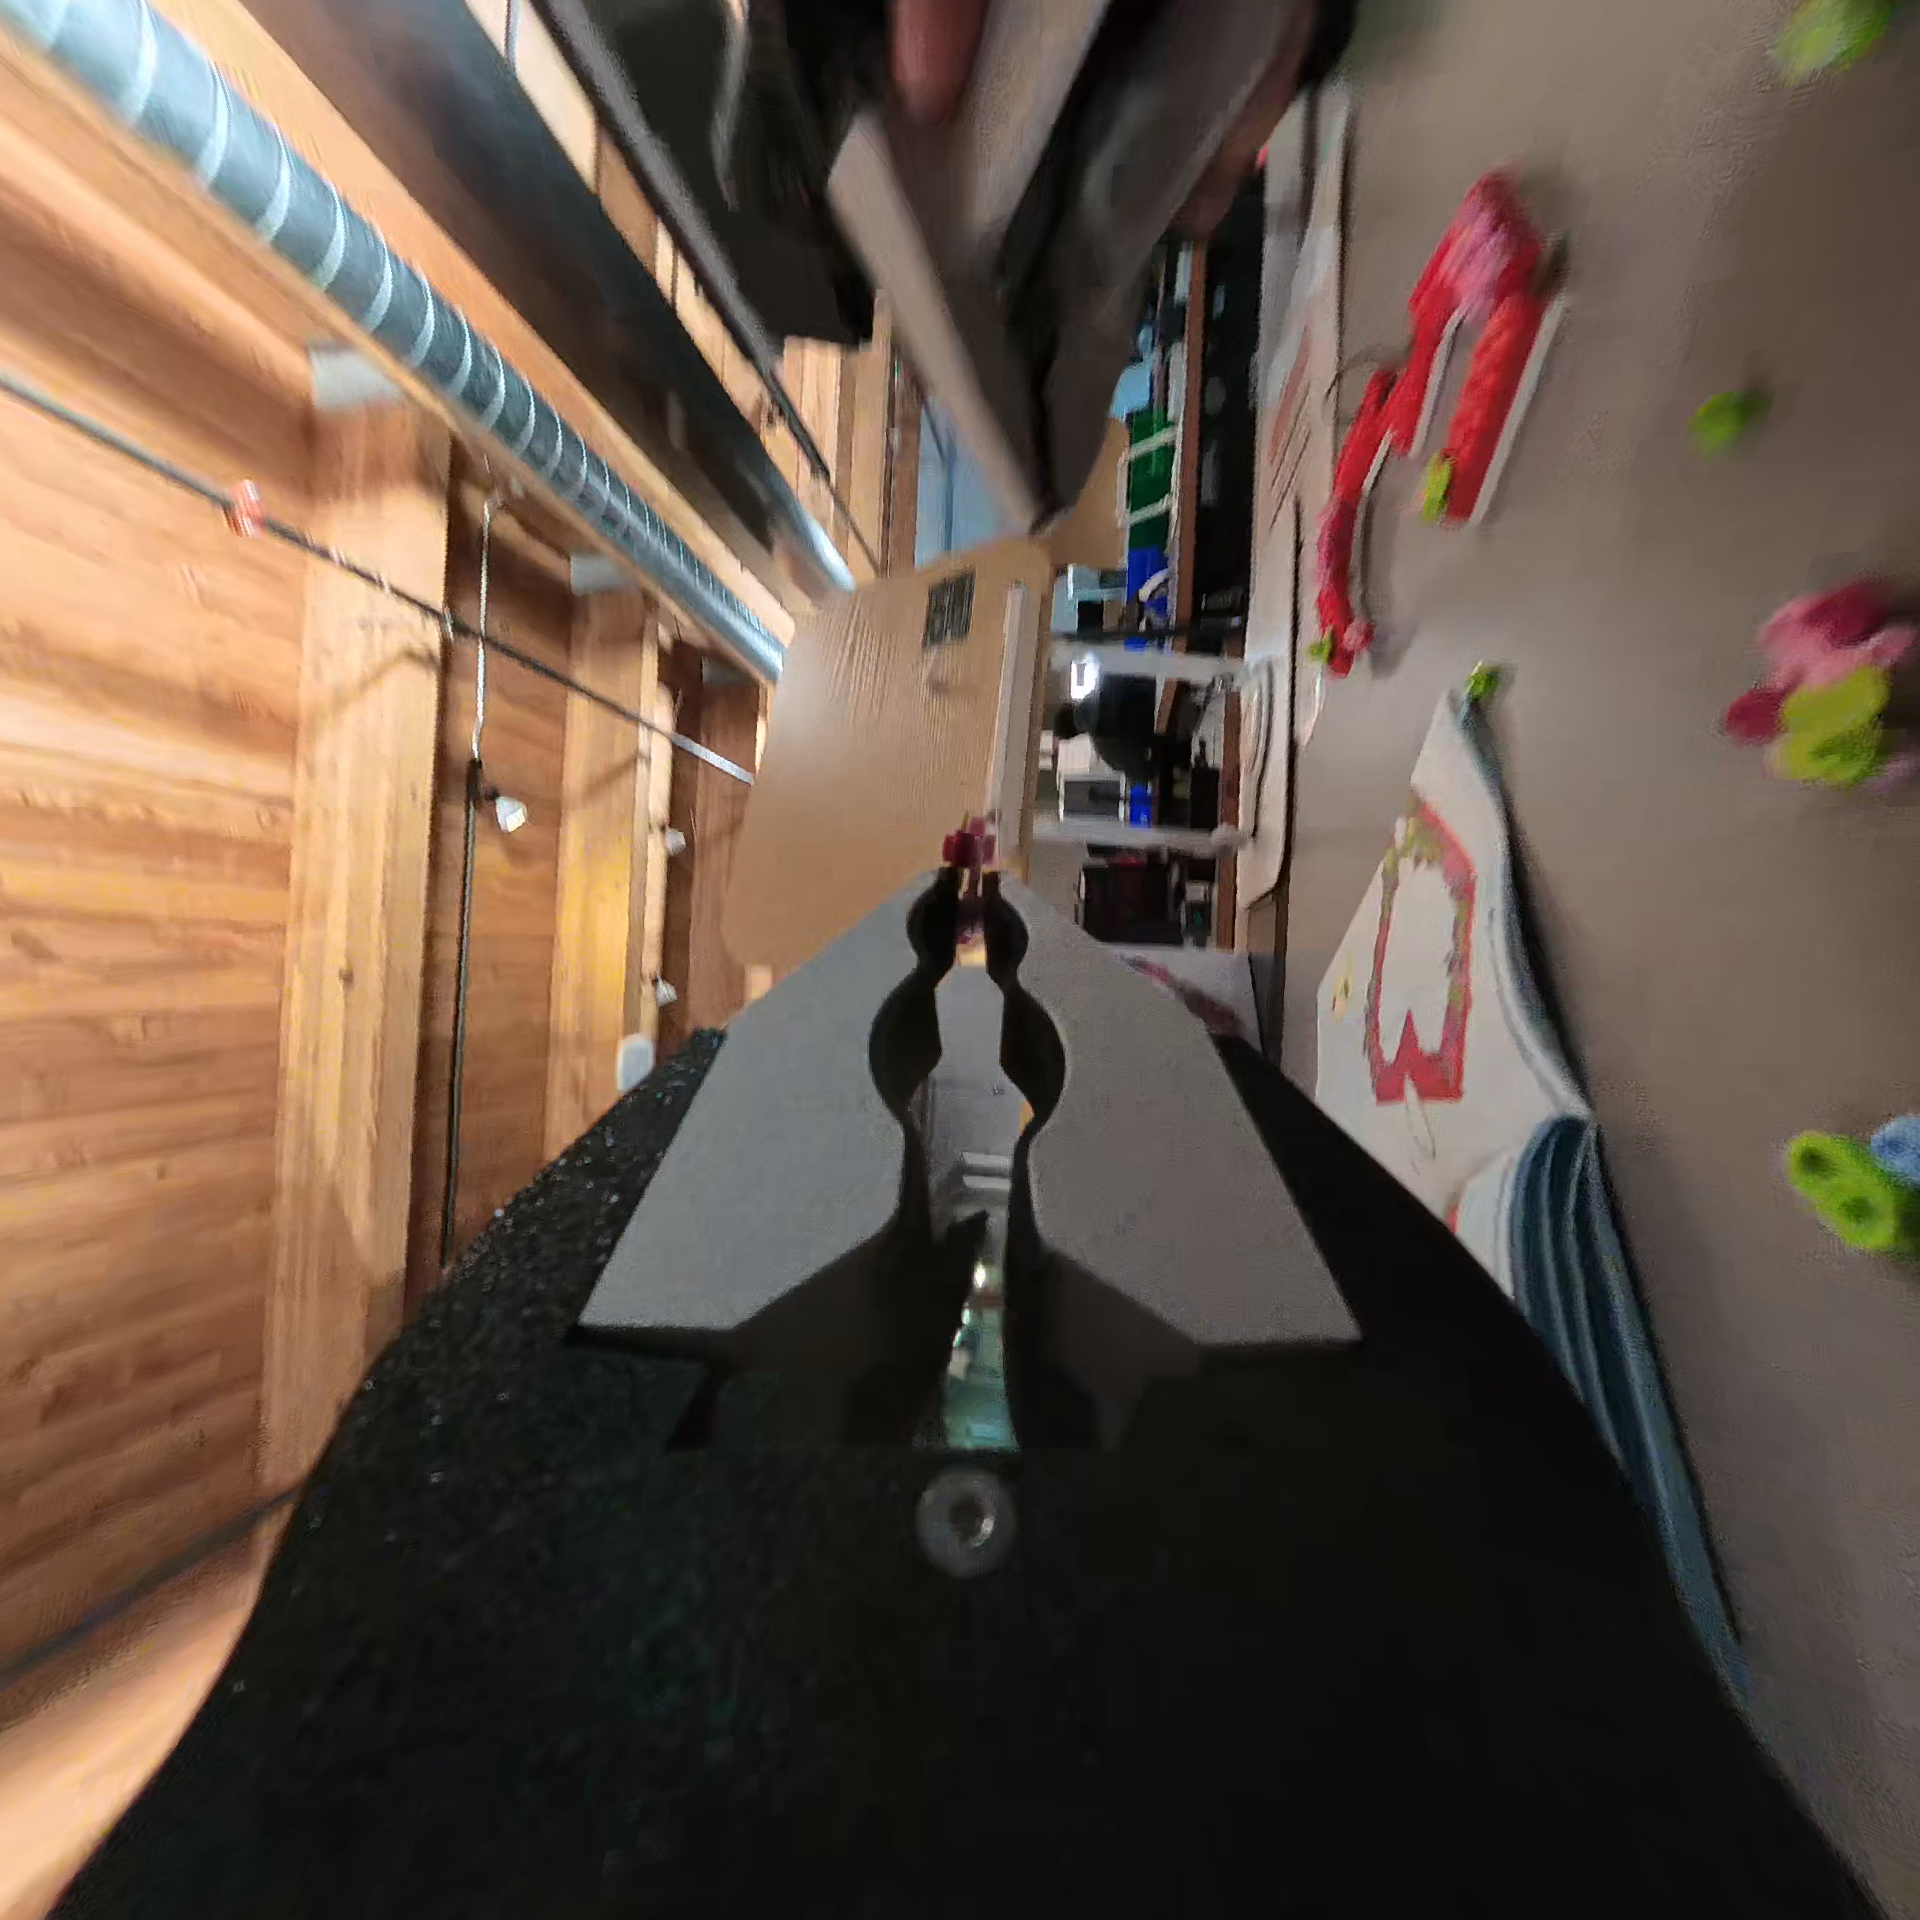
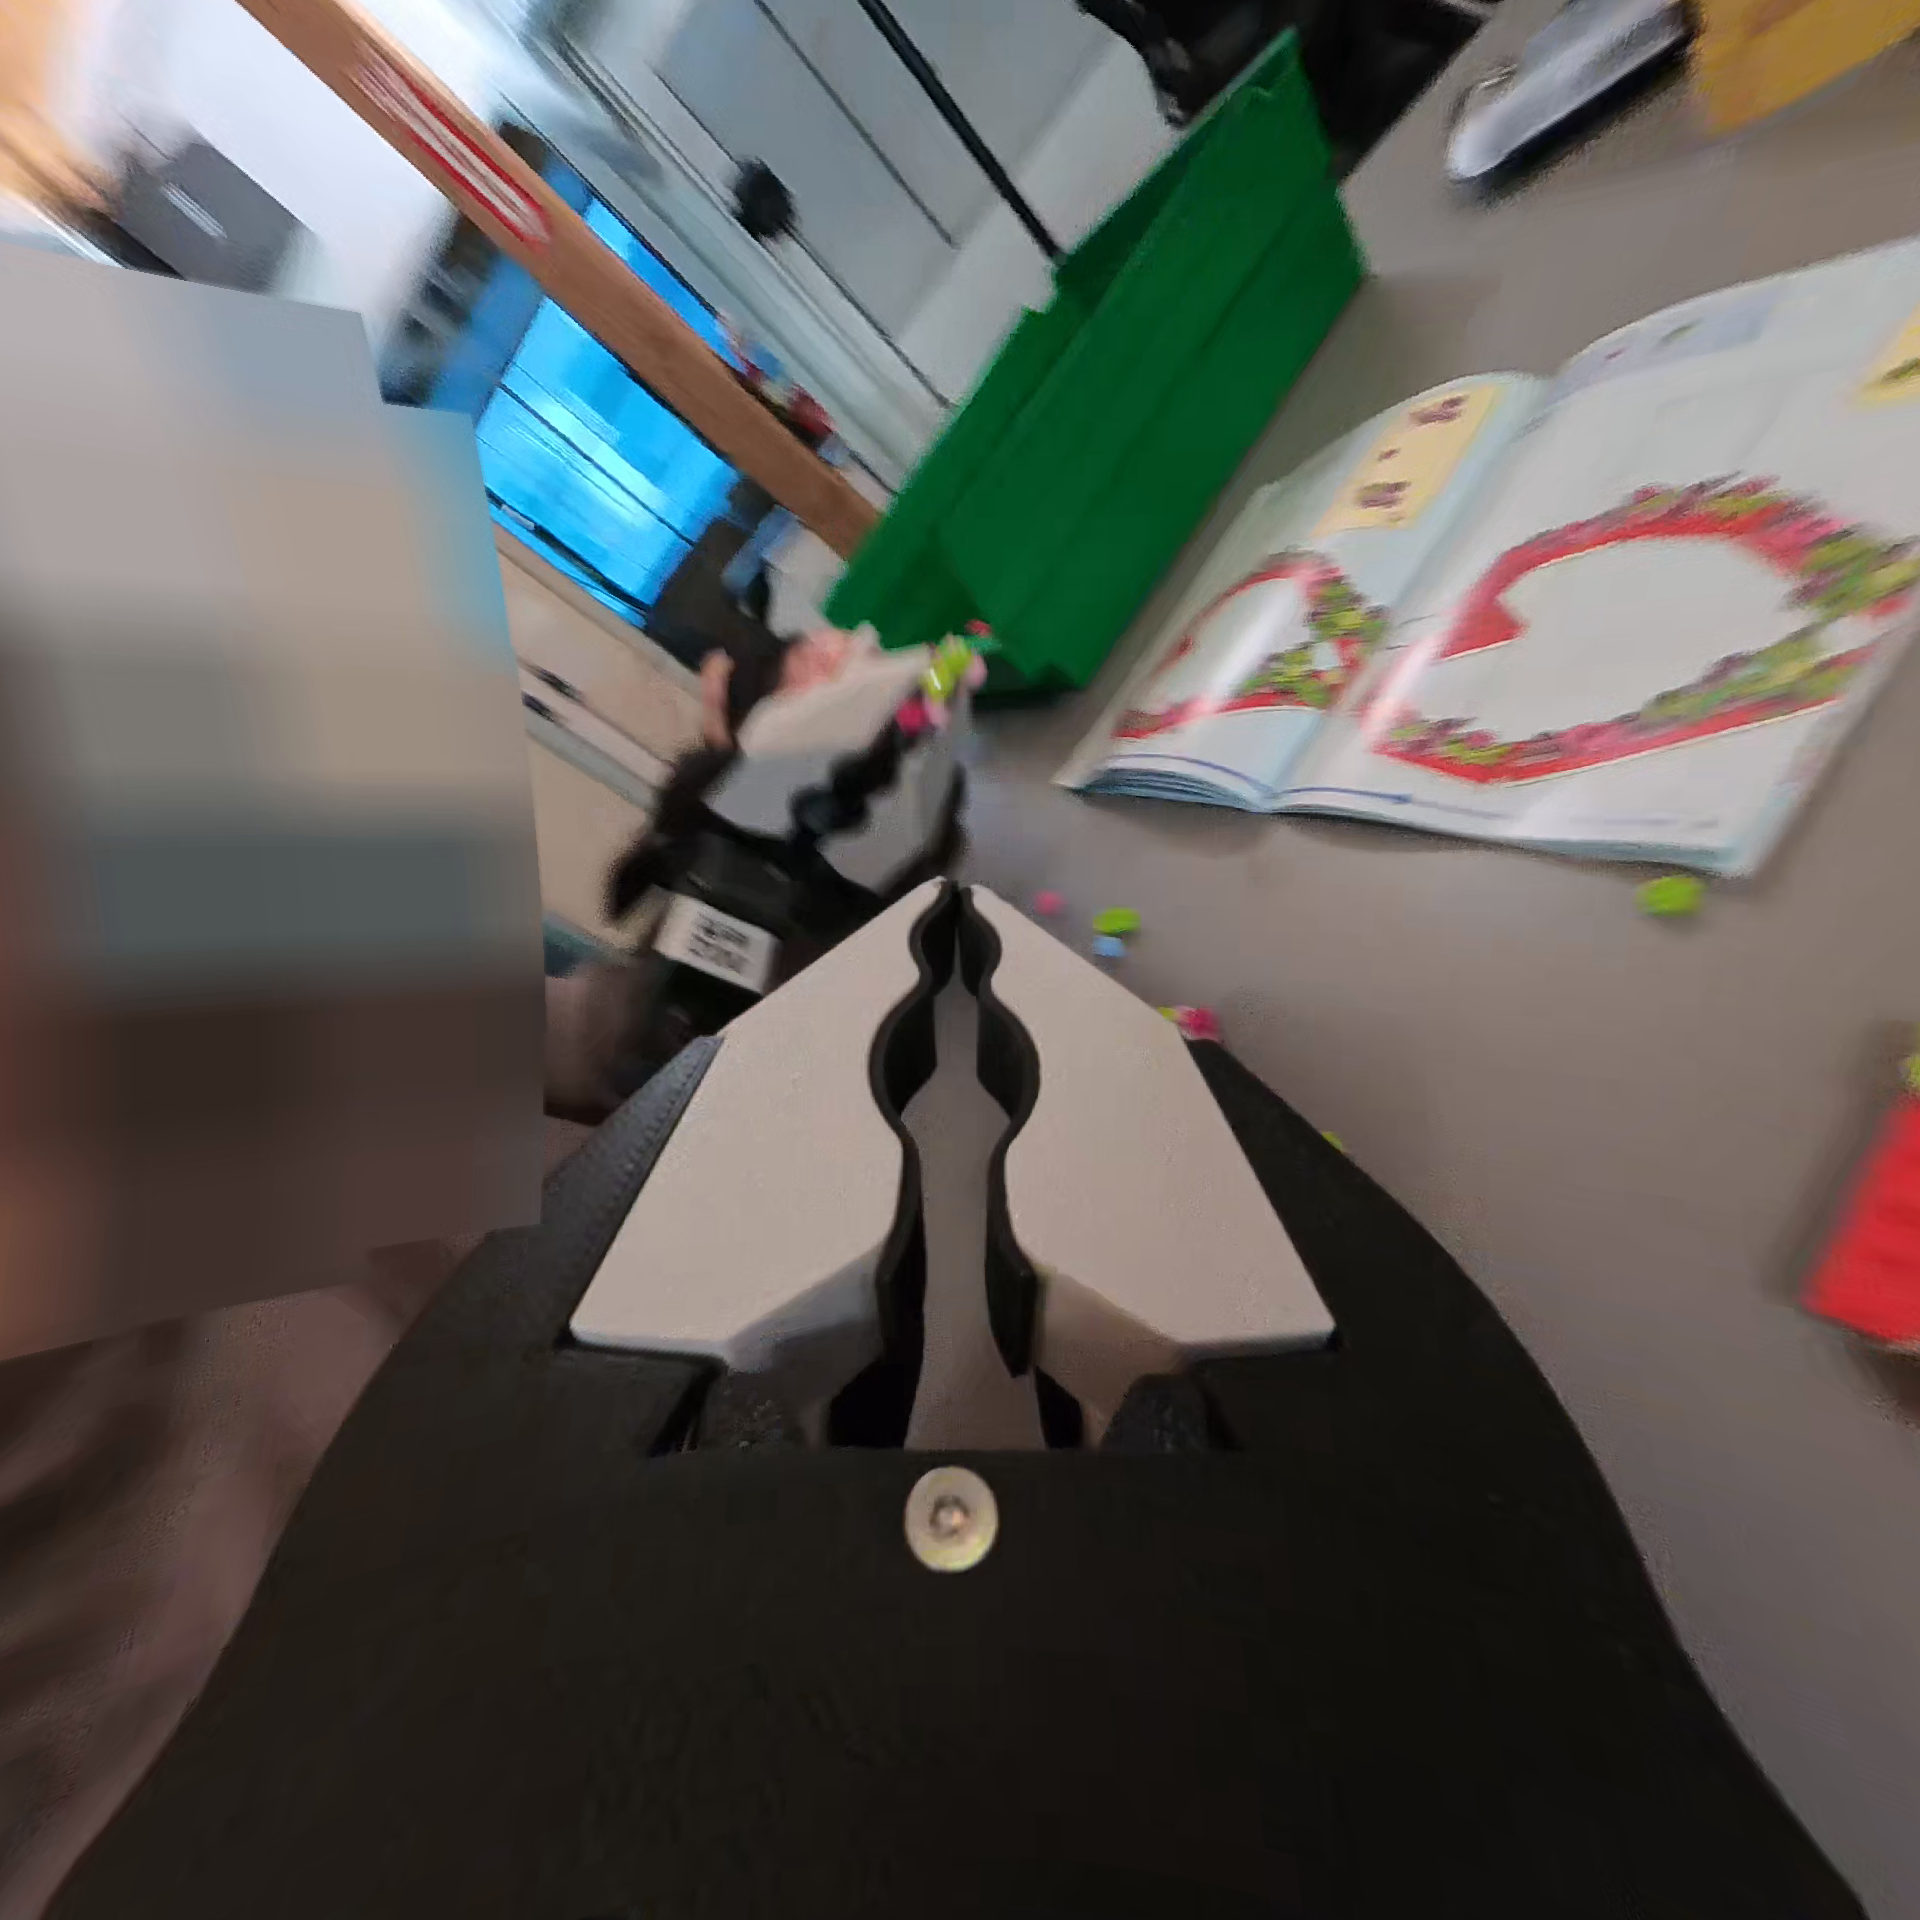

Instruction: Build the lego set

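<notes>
My left gripper (image 1: 971, 896) is shut on a small pink and green lego flower piece (image 1: 966, 844) and holds it in the air, tilted sideways to the table. It also shows in the right wrist view (image 2: 831, 727), with the flower piece (image 2: 943, 677) at its tip. My right gripper (image 2: 954, 896) is shut with nothing seen between its jaws, a short way from the left one. It also shows blurred at the top of the left wrist view (image 1: 935, 270). A part-built red heart frame (image 1: 1455, 405) lies on the grey table (image 1: 1662, 935).
An open instruction booklet (image 2: 1507, 644) lies on the table, with a green bin (image 2: 1122, 447) behind it. Loose green and pink pieces (image 2: 1117, 920) (image 1: 1829, 707) are scattered about. A red build part (image 2: 1870, 1257) sits at the right edge.
</notes>
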